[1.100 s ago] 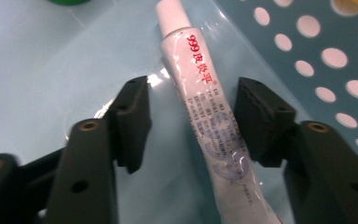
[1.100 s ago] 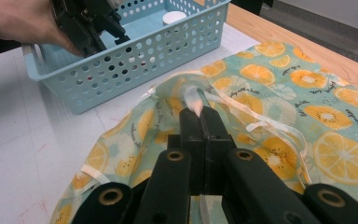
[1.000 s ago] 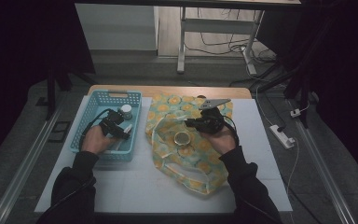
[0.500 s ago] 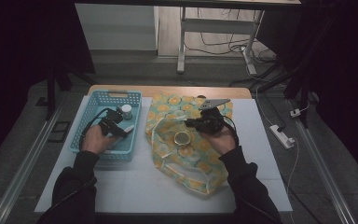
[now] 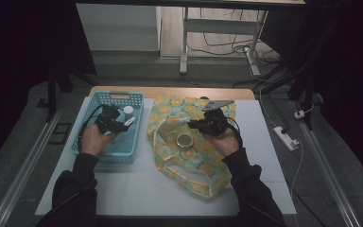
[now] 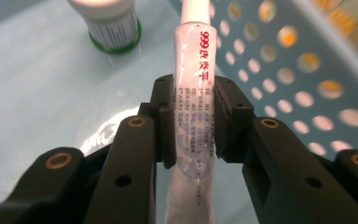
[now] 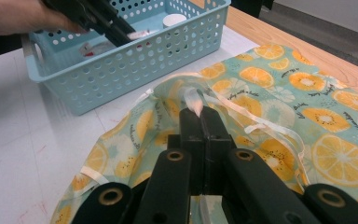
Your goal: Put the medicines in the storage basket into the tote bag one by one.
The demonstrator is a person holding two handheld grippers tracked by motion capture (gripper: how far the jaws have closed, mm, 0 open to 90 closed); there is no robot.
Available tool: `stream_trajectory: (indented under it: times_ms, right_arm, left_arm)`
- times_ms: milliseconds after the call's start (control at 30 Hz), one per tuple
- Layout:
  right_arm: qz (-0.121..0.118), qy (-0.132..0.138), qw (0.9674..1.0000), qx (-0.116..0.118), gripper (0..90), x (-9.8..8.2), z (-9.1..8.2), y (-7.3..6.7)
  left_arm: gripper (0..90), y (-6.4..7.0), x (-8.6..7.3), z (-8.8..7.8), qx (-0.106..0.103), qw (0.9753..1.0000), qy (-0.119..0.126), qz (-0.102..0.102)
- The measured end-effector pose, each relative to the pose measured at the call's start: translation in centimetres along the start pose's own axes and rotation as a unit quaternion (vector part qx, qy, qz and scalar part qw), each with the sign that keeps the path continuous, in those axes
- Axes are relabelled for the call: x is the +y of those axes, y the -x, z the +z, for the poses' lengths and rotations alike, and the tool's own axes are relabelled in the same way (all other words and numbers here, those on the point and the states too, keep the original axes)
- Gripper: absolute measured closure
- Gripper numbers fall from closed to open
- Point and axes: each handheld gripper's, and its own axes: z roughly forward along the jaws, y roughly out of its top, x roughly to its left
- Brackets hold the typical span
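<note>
Our left hand-held gripper (image 6: pixel 193 116) has just closed on the white tube (image 6: pixel 193 93), now pinched inside the blue basket (image 5: pixel 87 150), so it looks ready to carry over. Our right hand-held gripper (image 7: pixel 199 116) is pressed together on the fruit-print bag's (image 7: pixel 279 93) ribbon on the tabletop (image 5: pixel 137 189).

— What's carrying it all?

— A white table (image 5: pixel 137 189) with a wooden strip (image 5: pixel 170 91) along its far edge.

— And lying directly on it?

— A blue basket (image 5: pixel 123 156) on the left and, just beside it, a fruit-patterned cloth bag (image 5: pixel 203 179) spread flat in the middle.
</note>
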Motion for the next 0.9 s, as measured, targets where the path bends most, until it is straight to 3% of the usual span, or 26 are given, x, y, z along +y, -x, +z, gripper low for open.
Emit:
stream_trajectory:
  times_ms: [333,500,900]
  right_arm:
    - [-0.002,0.003,1.0,0.002,90.0,0.0,0.0,0.0]
    - [-0.003,0.004,1.0,0.001,90.0,0.0,-0.1,0.0]
    - [-0.002,0.006,1.0,0.001,90.0,0.0,-0.2,0.0]
  left_arm:
    - [70.9,0.7,0.6,-3.0,-0.012,0.9992,0.035,0.012]
    - [70.9,1.3,0.8,-4.3,-0.029,0.9983,0.048,0.014]
    - [70.9,3.8,0.7,-6.5,-0.061,0.9955,0.062,0.035]
